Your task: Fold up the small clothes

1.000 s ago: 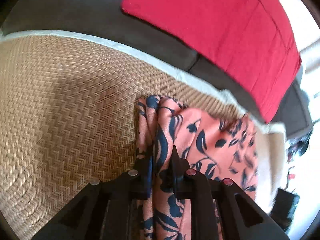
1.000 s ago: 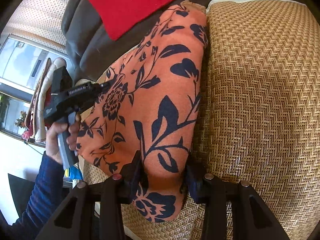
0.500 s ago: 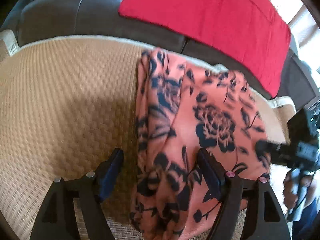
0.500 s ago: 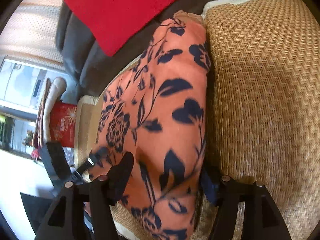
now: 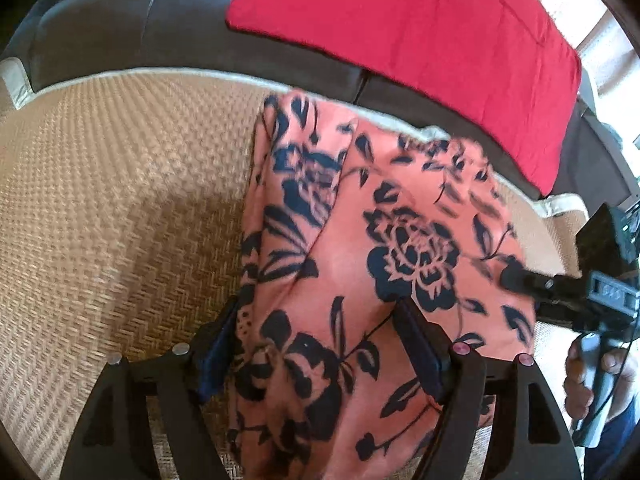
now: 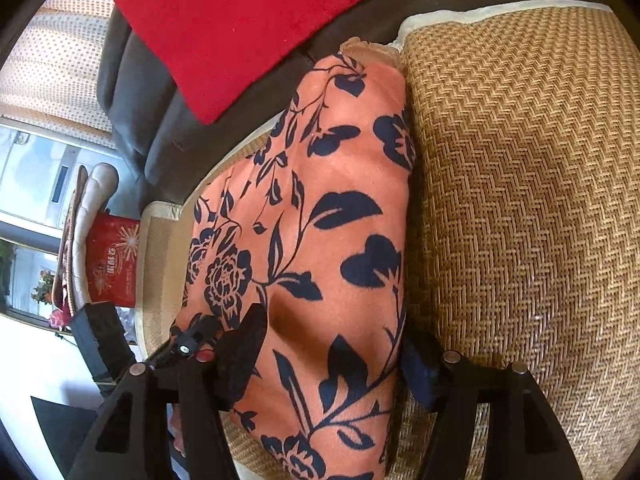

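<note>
Orange-pink fabric printed with dark navy flowers and leaves, a small garment (image 5: 384, 264), lies folded into a long narrow strip on the woven tan rattan seat mat (image 5: 120, 216) of a dark leather sofa (image 5: 120, 32). Its far end reaches the mat's pale border, below a red cloth (image 5: 420, 36) draped over the backrest.

Both tongs stand released. The left gripper (image 5: 320, 344) has its jaws spread wide, one on either side of the strip's near end; in the last second they have been opening, and the cloth sits loose between them with neither pad pressing on it. The right gripper (image 6: 332, 364) stands the same way over the other side of the strip, jaws apart with fabric lying slack between; these too have just been opening. In the left wrist view the right tool appears at the strip's edge, held by a hand (image 5: 592, 376).

As a judgement, a lengthwise fold has been laid down and let go: the long edge beside the bare mat looks straight and doubled. The side nearer the left gripper is rumpled, with a loose ridge running along it. What probably remains is smoothing that ridge and folding the strip across its length into a compact packet. Whether further garments wait cannot be told.
</note>
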Demonstrator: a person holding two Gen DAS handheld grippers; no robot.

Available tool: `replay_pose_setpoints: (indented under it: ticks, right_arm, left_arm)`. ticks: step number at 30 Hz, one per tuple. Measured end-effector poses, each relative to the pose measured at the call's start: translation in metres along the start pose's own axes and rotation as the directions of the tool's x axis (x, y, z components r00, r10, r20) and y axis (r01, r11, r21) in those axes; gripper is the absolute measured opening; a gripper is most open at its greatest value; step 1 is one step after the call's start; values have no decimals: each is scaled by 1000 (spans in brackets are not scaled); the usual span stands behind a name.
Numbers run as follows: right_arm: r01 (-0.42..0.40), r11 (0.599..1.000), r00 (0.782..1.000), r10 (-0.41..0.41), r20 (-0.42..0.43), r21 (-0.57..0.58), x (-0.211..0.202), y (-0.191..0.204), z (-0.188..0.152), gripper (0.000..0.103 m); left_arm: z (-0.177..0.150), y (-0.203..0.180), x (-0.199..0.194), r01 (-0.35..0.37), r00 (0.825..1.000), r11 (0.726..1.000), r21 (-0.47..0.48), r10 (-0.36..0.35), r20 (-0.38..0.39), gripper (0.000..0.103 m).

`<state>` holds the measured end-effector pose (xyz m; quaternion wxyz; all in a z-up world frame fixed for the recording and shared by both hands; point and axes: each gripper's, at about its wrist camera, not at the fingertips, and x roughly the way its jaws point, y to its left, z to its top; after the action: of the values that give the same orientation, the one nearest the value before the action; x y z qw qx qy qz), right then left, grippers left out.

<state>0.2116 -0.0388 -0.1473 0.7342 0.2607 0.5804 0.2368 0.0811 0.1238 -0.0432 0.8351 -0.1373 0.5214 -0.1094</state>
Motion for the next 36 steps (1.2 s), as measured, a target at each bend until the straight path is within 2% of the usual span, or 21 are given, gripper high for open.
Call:
replay_pose_setpoints:
  ticks: [9, 11, 12, 15, 18, 21, 22, 23, 24, 25, 27, 28, 31, 32, 34, 35, 36]
  right_arm:
    - [24, 999, 1000, -24, -7, -41, 14, 9, 3, 67]
    - [59, 995, 998, -59, -7, -82, 17, 17, 3, 61]
    - [84, 991, 996, -85, -7, -103, 18, 20, 2, 57]
    - [100, 988, 995, -101, -5, -114, 17, 25, 1, 56]
    - [97, 988, 995, -98, -7, -117, 18, 28, 1, 67]
    - [53, 995, 999, -53, -5, -82, 26, 22, 2, 68]
    - [51, 995, 999, -51, -1, -87, 27, 22, 3, 69]
    - [56, 993, 998, -57, -2, -101, 29, 24, 4, 67]
    - [83, 989, 996, -84, 1, -126, 31, 28, 3, 59]
    - [115, 982, 993, -116, 5, -150, 32, 33, 4, 45]
    - [136, 974, 991, -136, 11, -183, 31, 41, 5, 37]
    - [146, 967, 989, -143, 29, -211, 25, 49, 6, 35]
    - [175, 952, 984, -157, 87, -251, 7, 60, 9, 36]
    - [183, 954, 983, -169, 77, -239, 8, 56, 11, 37]
    - [174, 965, 983, -183, -28, -195, 28, 36, 16, 54]
    - [129, 979, 989, -139, -53, -158, 31, 26, 15, 54]
    - [89, 985, 995, -96, -37, -150, 26, 24, 15, 59]
  left_arm:
    - [-4, -10, 8, -21, 1000, 999, 27, 21, 23, 77]
    - [-4, -11, 8, -20, 1000, 999, 26, 19, 21, 77]
    - [-3, -11, 8, -17, 1000, 1000, 21, 17, 16, 77]
    - [-4, -9, -3, 32, 999, 999, -8, -32, 0, 77]
    - [-3, -8, 2, 36, 999, 999, -9, -35, 6, 79]
    - [-5, -15, 5, 12, 1000, 999, 41, -12, 23, 79]
    - [-5, -16, 6, 11, 1000, 999, 51, -12, 22, 77]
    - [-6, -17, 7, 20, 1000, 999, 50, -21, 16, 69]
    - [-5, -17, 8, 25, 1000, 999, 46, -25, 12, 59]
    - [-4, -16, 8, 36, 999, 999, 35, -36, 2, 53]
    - [-3, -12, 5, 65, 998, 998, 5, -65, 5, 38]
    - [-4, -14, 1, 83, 997, 997, -1, -83, 8, 37]
    - [-10, -22, 4, 112, 994, 994, 13, -112, -3, 39]
    - [-11, -23, 8, 85, 996, 996, 11, -85, -6, 47]
    - [-12, -21, 6, 73, 997, 997, -16, -72, 15, 54]
    - [-12, -22, 0, 49, 999, 998, -33, -48, 15, 55]
    - [-13, -22, -9, 33, 999, 999, -29, -32, 31, 56]
